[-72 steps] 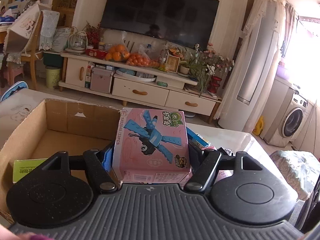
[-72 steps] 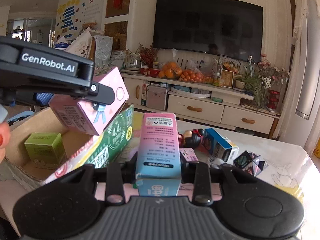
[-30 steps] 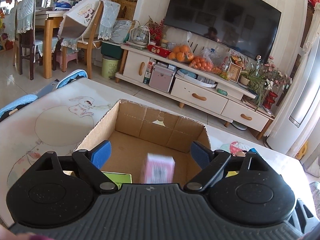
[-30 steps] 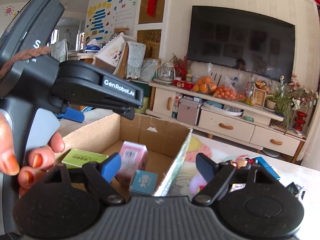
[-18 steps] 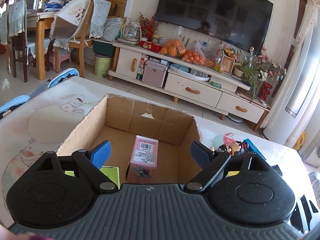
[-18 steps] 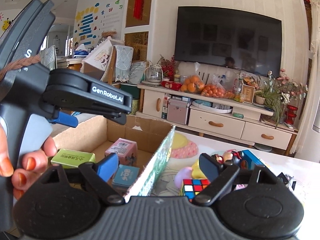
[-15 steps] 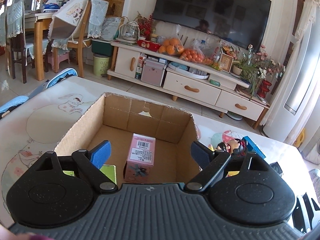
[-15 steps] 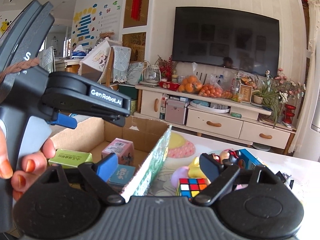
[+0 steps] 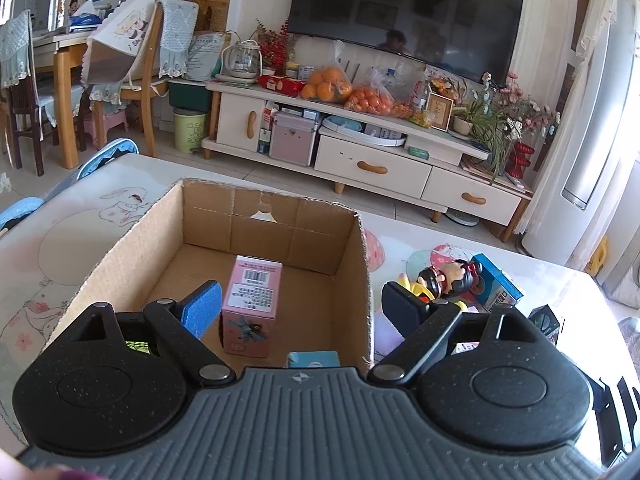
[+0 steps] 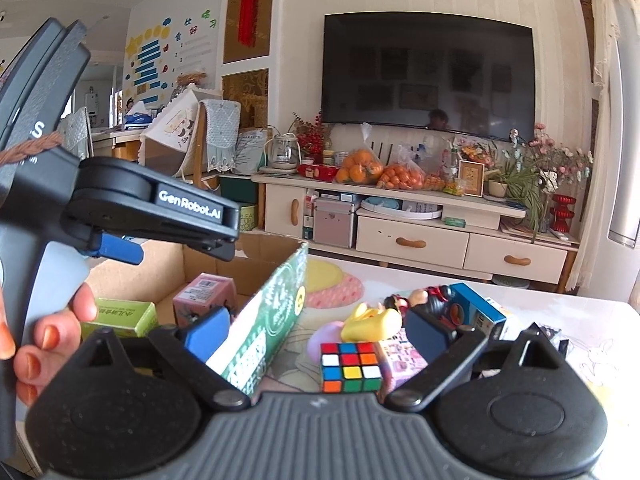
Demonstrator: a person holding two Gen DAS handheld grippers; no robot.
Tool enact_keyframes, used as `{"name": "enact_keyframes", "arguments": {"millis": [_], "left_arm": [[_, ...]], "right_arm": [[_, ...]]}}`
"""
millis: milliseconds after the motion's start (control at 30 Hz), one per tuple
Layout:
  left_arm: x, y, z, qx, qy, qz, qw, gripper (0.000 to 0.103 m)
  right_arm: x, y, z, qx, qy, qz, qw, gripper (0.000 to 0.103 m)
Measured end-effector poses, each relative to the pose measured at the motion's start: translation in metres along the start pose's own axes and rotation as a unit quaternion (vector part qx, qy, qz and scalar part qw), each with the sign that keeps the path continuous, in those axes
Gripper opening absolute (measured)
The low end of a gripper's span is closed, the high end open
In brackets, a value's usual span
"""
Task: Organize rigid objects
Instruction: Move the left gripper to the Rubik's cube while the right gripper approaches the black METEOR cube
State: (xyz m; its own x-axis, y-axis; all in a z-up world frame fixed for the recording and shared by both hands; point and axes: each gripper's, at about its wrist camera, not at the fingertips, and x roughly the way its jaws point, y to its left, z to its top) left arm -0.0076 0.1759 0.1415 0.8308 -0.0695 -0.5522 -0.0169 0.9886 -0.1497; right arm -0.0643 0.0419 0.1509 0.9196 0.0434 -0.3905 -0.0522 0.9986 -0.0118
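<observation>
The cardboard box [image 9: 352, 240] sits open on the tabletop [image 9: 60, 220] and holds three cartons. A pink carton [image 9: 251, 306] stands upright near the middle of its floor. A light-blue carton [image 9: 314, 359] lies by the near right wall, mostly hidden behind the left claw's body. A green carton [image 10: 120, 317] lies toward the left side.

The left claw [image 9: 300, 304] hangs above the box with its jaws spread wide and nothing between them. The right claw [image 10: 316, 330] is likewise wide and holds nothing, its left finger over the box's green printed wall and its right finger over the loose toys.

Only the right wrist view shows the Rubik's cube [image 10: 351, 367] on the tabletop just outside the box, a yellow toy [image 10: 372, 324] behind it, and the green carton in full. The left view gives just a sliver of that carton, but shows the whole box interior. Both views catch the doll figure [image 9: 448, 276] and blue box [image 9: 496, 290] beside it.
</observation>
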Motion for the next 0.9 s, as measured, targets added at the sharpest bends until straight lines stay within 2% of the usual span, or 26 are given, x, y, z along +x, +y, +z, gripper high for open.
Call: {"name": "enact_keyframes", "arguments": {"millis": [600, 900], "left_arm": [[0.004, 0.003, -0.001, 0.039, -0.010, -0.019, 0.9990, 0.103], [0.004, 0.000, -0.006, 0.052, -0.022, -0.031, 0.9979, 0.103]], "right_arm": [[-0.005, -0.038, -0.018, 0.018, 0.003, -0.020, 1.000, 0.096], [0.001, -0.079, -0.034, 0.028, 0.013, -0.065, 0.997, 0.097]]}}
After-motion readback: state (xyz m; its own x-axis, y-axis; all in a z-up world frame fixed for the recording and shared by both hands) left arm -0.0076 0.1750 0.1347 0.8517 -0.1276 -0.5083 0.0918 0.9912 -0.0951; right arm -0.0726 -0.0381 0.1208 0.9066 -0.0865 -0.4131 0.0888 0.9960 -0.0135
